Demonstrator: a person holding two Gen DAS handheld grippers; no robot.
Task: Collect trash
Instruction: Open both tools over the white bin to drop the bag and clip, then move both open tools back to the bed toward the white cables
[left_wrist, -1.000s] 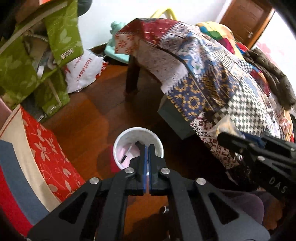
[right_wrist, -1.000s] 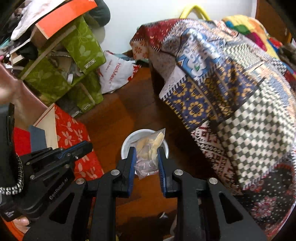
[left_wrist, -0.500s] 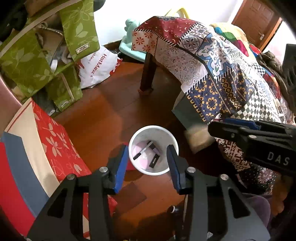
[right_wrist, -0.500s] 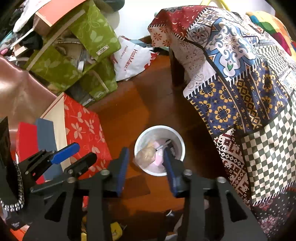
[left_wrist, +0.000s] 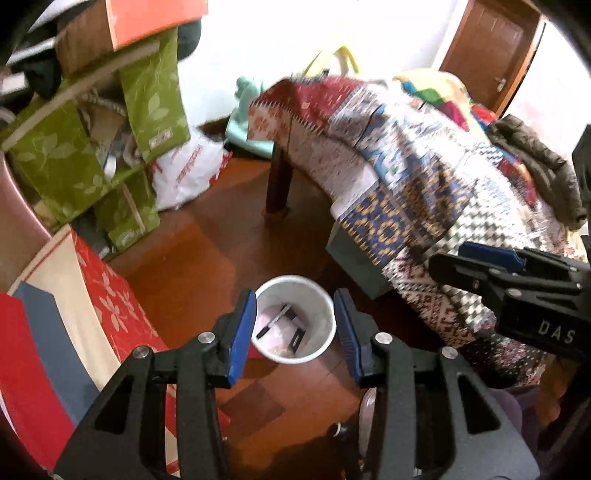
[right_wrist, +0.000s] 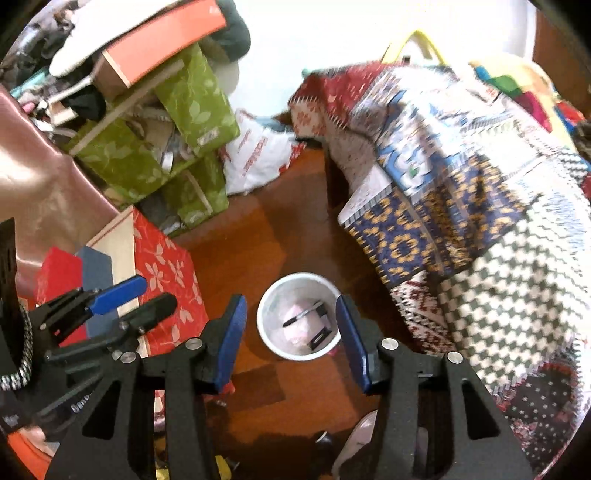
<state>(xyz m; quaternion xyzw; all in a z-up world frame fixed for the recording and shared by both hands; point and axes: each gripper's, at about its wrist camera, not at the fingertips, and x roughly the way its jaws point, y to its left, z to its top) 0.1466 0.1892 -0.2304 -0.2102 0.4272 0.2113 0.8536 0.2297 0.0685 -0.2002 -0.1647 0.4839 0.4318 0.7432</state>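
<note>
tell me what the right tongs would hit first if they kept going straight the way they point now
Most likely the white bin on the wooden floor. The open right tongs frame its mouth, holding nothing, so they would probably reach its rim or the trash inside, though depth is unclear.

Glossy wood floor (left_wrist: 207, 236) — cloth quilt (left_wrist: 406, 177).

Blown-out white wall (left_wrist: 236, 44), motion-blurred quilt (right_wrist: 443, 177), fisheye-dark corners
</note>
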